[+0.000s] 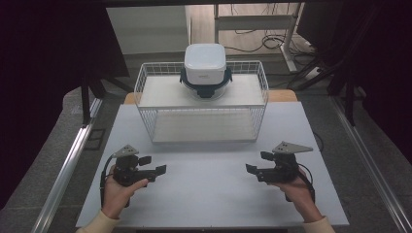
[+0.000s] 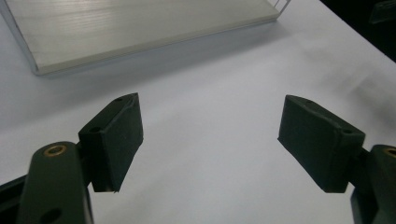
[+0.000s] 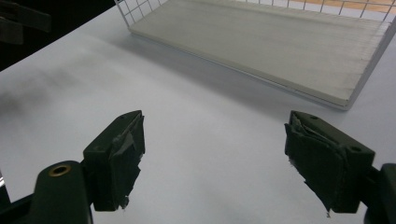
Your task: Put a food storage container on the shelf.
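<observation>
Both grippers, left [image 1: 154, 171] and right [image 1: 253, 171], are seen from above low over the white table [image 1: 209, 194], jaws wide and empty, with the lidded container [image 1: 205, 68] well ahead on the wire rack [image 1: 145, 77], centred between them, neither nearer. Along the left gripper [image 2: 210, 140], parted pads [image 2: 116, 140] are shown with the rack's lower shelf [image 2: 140, 28] beyond. Along the right gripper [image 3: 212, 158], the same spread is shown, that shelf [image 3: 280, 51] ahead.

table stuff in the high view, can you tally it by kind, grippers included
white wire rack: 1
white lidded container on the rack's top shelf: 1
left gripper and right gripper, both open with nothing between the jaws: 2
total: 4
</observation>
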The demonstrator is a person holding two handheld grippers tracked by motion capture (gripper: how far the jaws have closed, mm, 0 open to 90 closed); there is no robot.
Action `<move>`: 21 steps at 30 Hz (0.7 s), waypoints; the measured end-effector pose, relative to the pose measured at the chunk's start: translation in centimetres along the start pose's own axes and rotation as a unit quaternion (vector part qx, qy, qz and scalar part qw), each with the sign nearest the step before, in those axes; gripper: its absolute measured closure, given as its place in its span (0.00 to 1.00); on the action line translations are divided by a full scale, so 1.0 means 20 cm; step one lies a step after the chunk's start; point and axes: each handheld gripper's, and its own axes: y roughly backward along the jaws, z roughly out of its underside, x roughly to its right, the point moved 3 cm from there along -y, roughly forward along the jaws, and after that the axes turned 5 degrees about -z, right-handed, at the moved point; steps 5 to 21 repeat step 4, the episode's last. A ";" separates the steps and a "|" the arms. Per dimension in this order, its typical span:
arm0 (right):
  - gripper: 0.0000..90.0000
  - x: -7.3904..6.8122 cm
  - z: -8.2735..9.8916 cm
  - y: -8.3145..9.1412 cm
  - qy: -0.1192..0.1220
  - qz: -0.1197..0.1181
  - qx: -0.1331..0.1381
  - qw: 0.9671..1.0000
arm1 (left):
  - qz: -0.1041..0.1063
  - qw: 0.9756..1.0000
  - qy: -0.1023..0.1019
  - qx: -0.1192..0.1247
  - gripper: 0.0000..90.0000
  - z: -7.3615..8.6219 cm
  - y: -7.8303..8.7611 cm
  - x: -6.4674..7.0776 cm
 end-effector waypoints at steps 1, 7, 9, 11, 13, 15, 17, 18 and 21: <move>0.22 0.00 0.00 0.00 0.001 -0.001 0.001 1.000 | -0.002 1.000 -0.001 -0.001 0.24 0.00 0.00 0.00; 0.22 0.00 0.00 0.01 0.002 -0.004 0.004 1.000 | -0.003 1.000 -0.001 0.000 0.24 0.00 0.00 0.00; 0.22 0.00 0.00 0.01 0.002 -0.004 0.004 1.000 | -0.003 1.000 -0.001 0.000 0.24 0.00 0.00 0.00; 0.22 0.00 0.00 0.01 0.002 -0.004 0.004 1.000 | -0.003 1.000 -0.001 0.000 0.24 0.00 0.00 0.00; 0.22 0.00 0.00 0.01 0.002 -0.004 0.004 1.000 | -0.003 1.000 -0.001 0.000 0.24 0.00 0.00 0.00; 0.22 0.00 0.00 0.01 0.002 -0.004 0.004 1.000 | -0.003 1.000 -0.001 0.000 0.24 0.00 0.00 0.00; 0.22 0.00 0.00 0.01 0.002 -0.004 0.004 1.000 | -0.003 1.000 -0.001 0.000 0.24 0.00 0.00 0.00; 0.22 0.00 0.00 0.01 0.002 -0.004 0.004 1.000 | -0.003 1.000 -0.001 0.000 0.24 0.00 0.00 0.00; 0.22 0.00 0.00 0.01 0.002 -0.004 0.004 1.000 | -0.003 1.000 -0.001 0.000 0.24 0.00 0.00 0.00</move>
